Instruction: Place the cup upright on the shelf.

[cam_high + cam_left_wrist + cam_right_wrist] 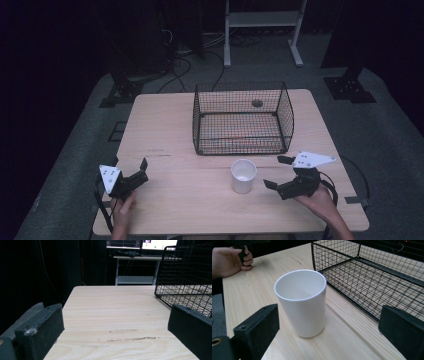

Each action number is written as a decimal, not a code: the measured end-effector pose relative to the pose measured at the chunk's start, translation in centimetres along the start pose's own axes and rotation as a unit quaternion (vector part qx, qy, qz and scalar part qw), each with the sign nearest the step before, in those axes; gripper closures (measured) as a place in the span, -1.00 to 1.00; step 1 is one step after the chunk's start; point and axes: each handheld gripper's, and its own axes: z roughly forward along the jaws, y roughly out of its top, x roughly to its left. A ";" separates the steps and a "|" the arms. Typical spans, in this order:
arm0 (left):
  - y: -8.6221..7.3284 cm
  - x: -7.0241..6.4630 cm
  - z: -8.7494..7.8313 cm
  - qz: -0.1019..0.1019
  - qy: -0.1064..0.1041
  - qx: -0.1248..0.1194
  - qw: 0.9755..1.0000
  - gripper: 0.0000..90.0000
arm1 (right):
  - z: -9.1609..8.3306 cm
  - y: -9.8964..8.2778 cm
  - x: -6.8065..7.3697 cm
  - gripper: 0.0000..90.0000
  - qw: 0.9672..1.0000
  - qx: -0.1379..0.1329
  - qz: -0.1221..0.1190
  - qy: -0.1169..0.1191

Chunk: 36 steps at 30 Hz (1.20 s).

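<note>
From the high view, the white cup (243, 175) stood upright on the table (165, 130), at six o'clock from the wire basket (242, 119), with the right gripper (278, 172) at its three o'clock, jaws spread and clear of it. The left gripper (131, 170) sat at nine o'clock, released. The left gripper view caught only bare tabletop between its jaws, basket at two o'clock. The right gripper view alone looked inside the cup: empty, and the basket's floor lay bare.
</note>
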 end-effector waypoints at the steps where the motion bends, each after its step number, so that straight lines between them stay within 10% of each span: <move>1: 0.0 0.0 0.0 0.001 0.000 0.000 1.000 -1.00 | 0.1 0.0 0.1 -0.95 1.000 0.001 0.000 0.002; 36: 0.0 0.1 0.0 -0.001 0.000 -0.001 1.000 -1.00 | 5.7 0.6 2.2 -0.95 0.998 0.041 -0.012 0.043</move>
